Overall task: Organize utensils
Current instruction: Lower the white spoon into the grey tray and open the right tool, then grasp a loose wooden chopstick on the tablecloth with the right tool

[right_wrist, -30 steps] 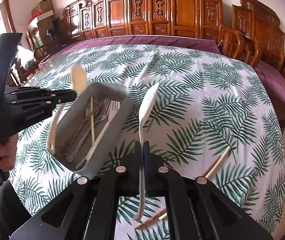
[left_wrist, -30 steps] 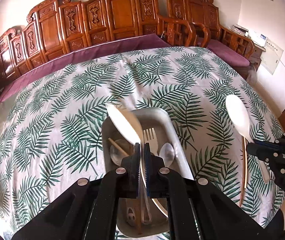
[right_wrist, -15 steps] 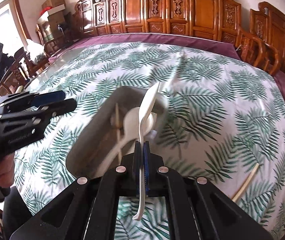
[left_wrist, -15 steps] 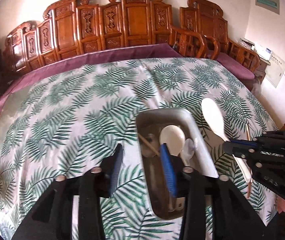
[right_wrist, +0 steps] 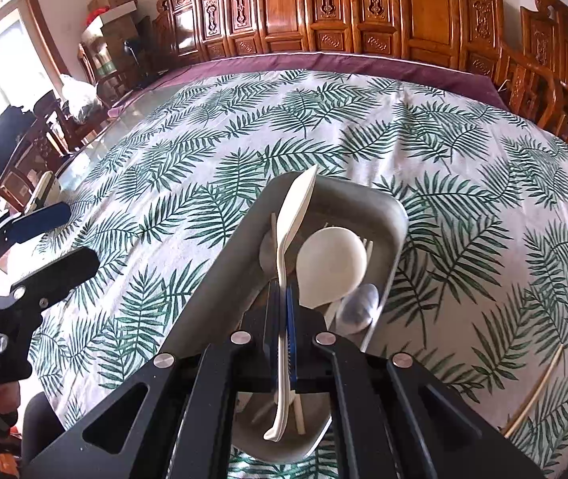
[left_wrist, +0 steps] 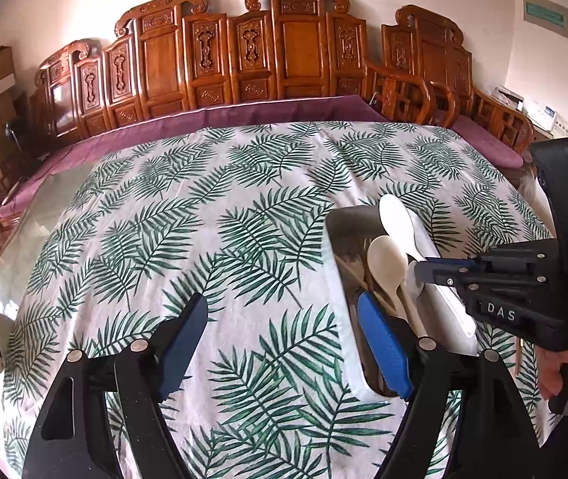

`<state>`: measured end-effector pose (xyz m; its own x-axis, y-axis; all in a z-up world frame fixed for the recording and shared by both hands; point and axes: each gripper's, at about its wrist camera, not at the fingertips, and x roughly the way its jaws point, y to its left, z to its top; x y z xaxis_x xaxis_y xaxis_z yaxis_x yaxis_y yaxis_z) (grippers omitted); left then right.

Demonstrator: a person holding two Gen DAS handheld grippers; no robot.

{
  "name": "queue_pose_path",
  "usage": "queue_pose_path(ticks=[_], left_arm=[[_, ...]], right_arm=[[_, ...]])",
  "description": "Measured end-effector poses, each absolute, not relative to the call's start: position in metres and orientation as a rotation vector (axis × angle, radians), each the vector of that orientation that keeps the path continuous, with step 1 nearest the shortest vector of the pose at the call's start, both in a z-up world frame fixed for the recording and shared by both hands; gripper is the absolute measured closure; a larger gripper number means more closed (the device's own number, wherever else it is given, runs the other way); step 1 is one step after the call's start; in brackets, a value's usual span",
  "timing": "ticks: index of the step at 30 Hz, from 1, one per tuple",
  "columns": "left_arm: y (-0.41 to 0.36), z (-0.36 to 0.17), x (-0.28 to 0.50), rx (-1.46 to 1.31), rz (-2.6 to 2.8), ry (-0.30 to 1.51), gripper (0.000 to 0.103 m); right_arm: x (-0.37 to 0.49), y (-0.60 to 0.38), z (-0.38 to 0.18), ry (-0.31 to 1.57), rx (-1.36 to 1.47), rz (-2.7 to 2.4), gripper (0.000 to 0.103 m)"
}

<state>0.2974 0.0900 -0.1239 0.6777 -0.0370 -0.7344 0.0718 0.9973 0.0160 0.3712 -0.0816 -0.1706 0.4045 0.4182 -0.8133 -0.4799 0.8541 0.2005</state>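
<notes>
- A white plastic spoon (right_wrist: 292, 223) is clamped by its handle between the two fingers of the right gripper (right_wrist: 283, 319), bowl turned edge-on and pointing away from the camera, handle end sticking out behind the fingers.
- The spoon hangs above a grey rectangular tray (right_wrist: 397, 215), over its left half as the right wrist view shows it.
- In the tray lies a second white spoon (right_wrist: 330, 265), bowl up, just right of the held one; beside it sit a metal fork (right_wrist: 367, 244), a clear plastic spoon (right_wrist: 357, 307) and pale wooden chopsticks (right_wrist: 299, 419).
- From the left wrist view the same tray (left_wrist: 334, 219) is at the right, with the held spoon (left_wrist: 395, 215) poking out of the right gripper (left_wrist: 413, 273) and the lying spoon (left_wrist: 385, 263) under it.
- The left gripper (left_wrist: 284, 343) has its fingers spread wide apart with nothing between them; its right finger (left_wrist: 381, 343) is over the tray's near end, the left one over the cloth.
- A single chopstick (right_wrist: 535, 393) lies on the cloth, well apart from the tray to the right.
- Everything rests on a white tablecloth (right_wrist: 212, 151) printed with green palm leaves, with carved wooden chairs (right_wrist: 324, 8) along the far side.
</notes>
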Motion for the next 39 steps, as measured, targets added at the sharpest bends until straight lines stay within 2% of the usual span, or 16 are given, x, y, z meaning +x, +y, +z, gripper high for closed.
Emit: queue_pose_path(ticks=[10,15,20,31,39], left_arm=[[0.095,-0.128,0.293,0.031,-0.053,0.835,0.027],[0.082,-0.126,0.289,0.033,-0.078,0.830,0.027],[0.060,-0.123,0.284,0.037,-0.124,0.820,0.027],[-0.002,-0.124,0.279,0.061,-0.229,0.815,0.027],[-0.037,-0.134,0.273,0.091,-0.281,0.829,0.027]], right_arm=[[0.372,-0.076,-0.169,0.995,-0.084,0.581,0.098],[0.363,-0.109,-0.158,0.960,-0.054,0.564,0.098],[0.351,-0.172,-0.156,0.943,-0.072,0.480,0.086],[0.354,-0.294,-0.208,1.055,-0.034,0.254,0.084],[0.354,-0.309,-0.233,1.097,-0.014,0.206,0.084]])
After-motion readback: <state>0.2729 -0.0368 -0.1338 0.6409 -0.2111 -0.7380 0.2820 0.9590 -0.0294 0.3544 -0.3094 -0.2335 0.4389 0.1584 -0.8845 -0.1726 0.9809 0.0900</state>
